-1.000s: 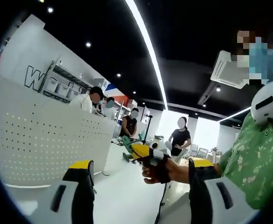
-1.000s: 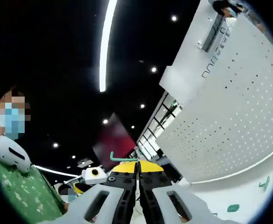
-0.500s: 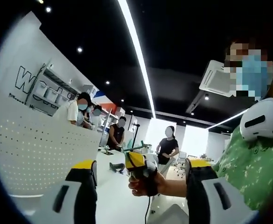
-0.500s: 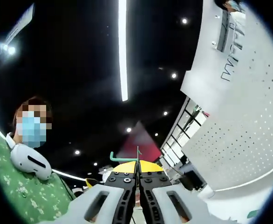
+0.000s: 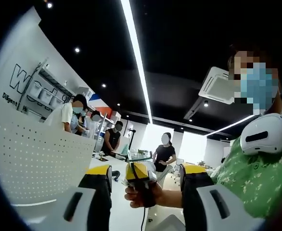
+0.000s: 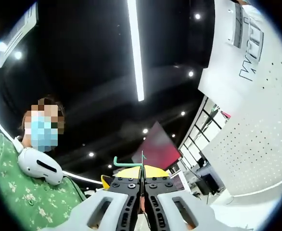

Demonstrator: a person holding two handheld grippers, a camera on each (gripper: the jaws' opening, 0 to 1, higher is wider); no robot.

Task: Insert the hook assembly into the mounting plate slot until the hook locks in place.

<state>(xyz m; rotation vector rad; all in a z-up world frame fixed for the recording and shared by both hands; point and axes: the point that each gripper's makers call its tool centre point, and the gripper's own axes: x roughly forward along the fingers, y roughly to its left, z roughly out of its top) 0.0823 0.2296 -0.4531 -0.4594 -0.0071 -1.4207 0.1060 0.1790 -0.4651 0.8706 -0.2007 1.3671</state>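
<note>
1. Left gripper point(image 5: 143, 179): its two jaws rise from the bottom of the left gripper view, set wide apart, each with a yellow tip. Nothing is held between them and nothing touches them.
2. Right gripper point(image 6: 142, 180): in the right gripper view its jaws are pressed together with no visible gap. They are clamped on the hook assembly point(image 6: 128, 162), a thin green part whose long leg runs up out of the jaw seam, with a side arm running off to the left and ending in a short upturned tip.
3. In the left gripper view the right gripper point(image 5: 139, 172) also appears in the gap between the left jaws, gripped by the person's hand point(image 5: 142, 195). The green hook assembly point(image 5: 139, 158) stands out from its top.
4. The hook assembly is held in the air, apart from every surface; it touches only the right gripper's jaws.
5. Mounting plate point(image 5: 40, 161): a white perforated panel stands at the left side of the left gripper view. It also shows at the right edge of the right gripper view point(image 6: 256, 144). The hook assembly is well apart from it.
6. The person's green patterned sleeve point(image 5: 256, 178) lies at the right of the left gripper view.
7. Several people point(image 5: 163, 153) stand in the background beyond the panel.
</note>
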